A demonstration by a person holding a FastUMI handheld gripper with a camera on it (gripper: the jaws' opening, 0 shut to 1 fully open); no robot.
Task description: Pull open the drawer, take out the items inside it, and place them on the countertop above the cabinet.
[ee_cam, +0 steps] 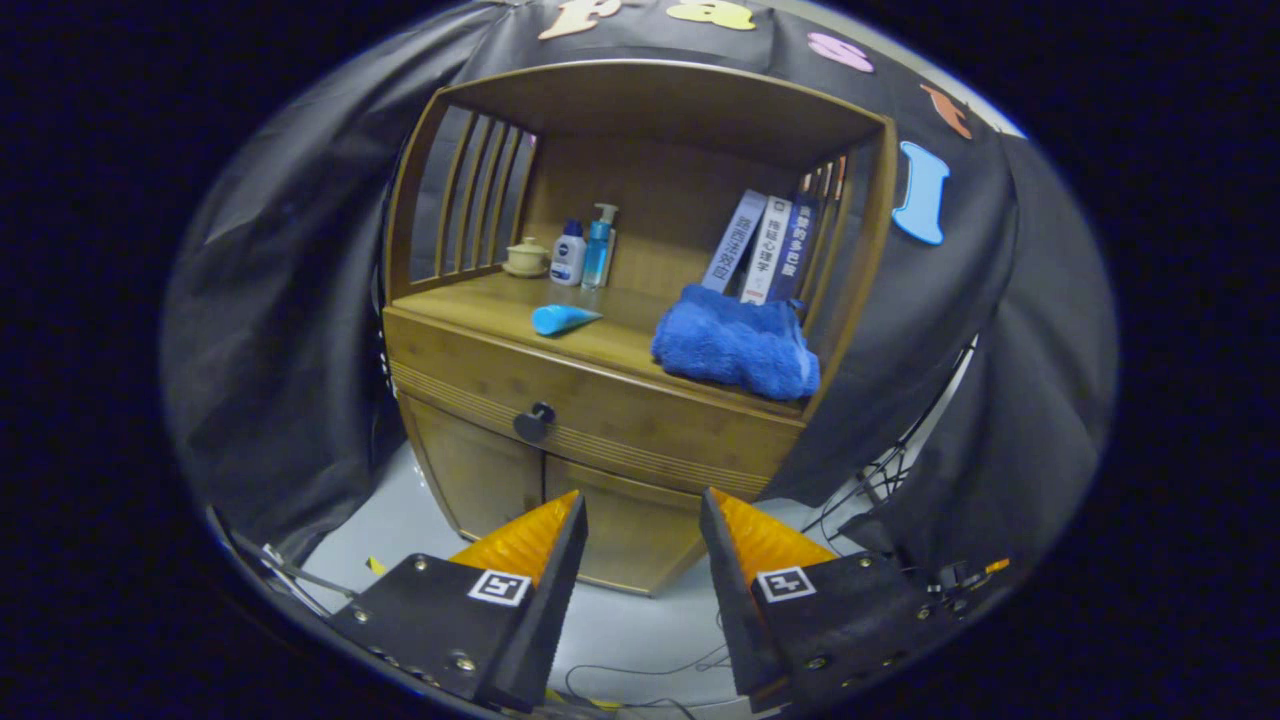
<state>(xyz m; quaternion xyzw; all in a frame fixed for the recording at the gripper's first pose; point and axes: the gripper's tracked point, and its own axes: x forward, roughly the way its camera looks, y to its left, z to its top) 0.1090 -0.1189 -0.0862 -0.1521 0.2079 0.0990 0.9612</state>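
Ahead of me black cloth [300, 300] drapes the booth's walls behind and beside a wooden cabinet [480, 470], which stands on a pale grey floor [640, 620] where thin cables [640, 675] trail under dim light.

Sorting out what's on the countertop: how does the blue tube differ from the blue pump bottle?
The blue tube lies flat near the countertop's front; the blue pump bottle stands upright at the back beside a white bottle. The tube looks opaque, the bottle translucent. Both are blue. The gripper is open, well short of the drawer knob.
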